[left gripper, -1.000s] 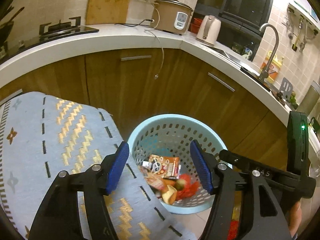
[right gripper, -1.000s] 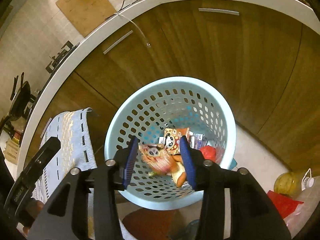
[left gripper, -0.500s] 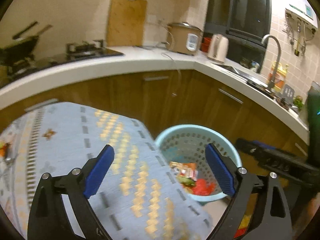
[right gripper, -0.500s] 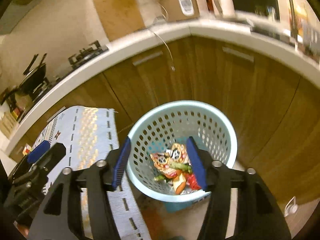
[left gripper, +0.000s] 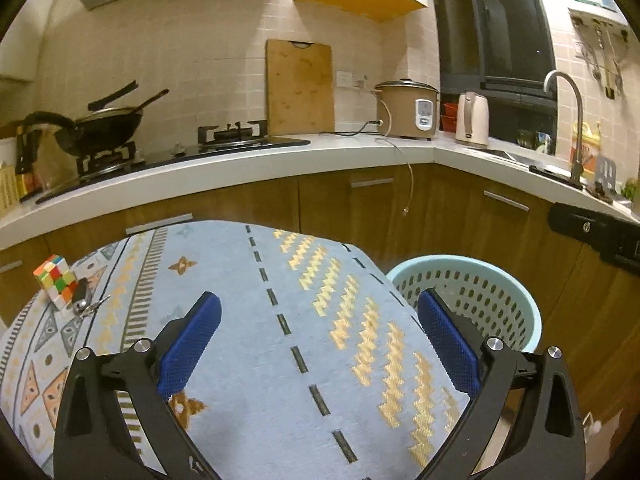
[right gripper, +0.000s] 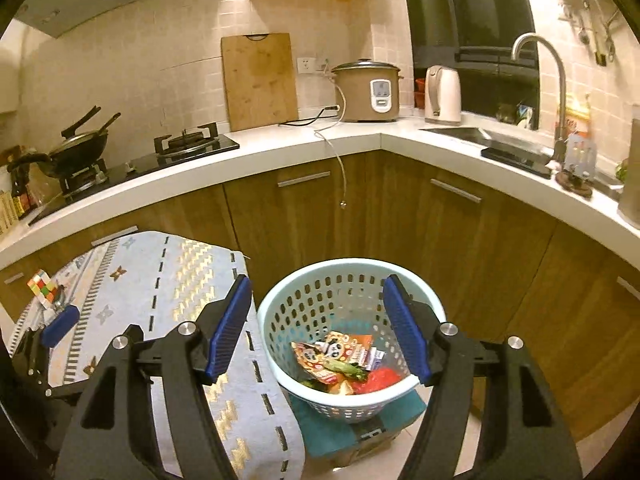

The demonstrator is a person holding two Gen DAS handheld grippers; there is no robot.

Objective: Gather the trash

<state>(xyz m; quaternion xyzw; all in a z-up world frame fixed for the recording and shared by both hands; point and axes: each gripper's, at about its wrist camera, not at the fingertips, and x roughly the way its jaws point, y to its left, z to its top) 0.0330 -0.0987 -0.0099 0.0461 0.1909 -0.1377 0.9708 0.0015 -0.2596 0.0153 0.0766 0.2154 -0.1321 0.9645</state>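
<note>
One basket (right gripper: 352, 320) beside the table (right gripper: 168, 280), panda-print wrappers (right gripper: 336, 354) and other trash inside, writing unreadable, one cube (left gripper: 55, 282) on table, left claw (left gripper: 320, 344) and right claw (right gripper: 320, 324) both empty, jaws opening

Your left gripper (left gripper: 318, 344) tilts a little downward, its jaws opening, near their widest, with nothing between the blue pads (left gripper: 188, 344). Your right gripper (right gripper: 320, 326) tilts down likewise, its jaws opening and empty. In its view the left one sits low at the left.
</note>
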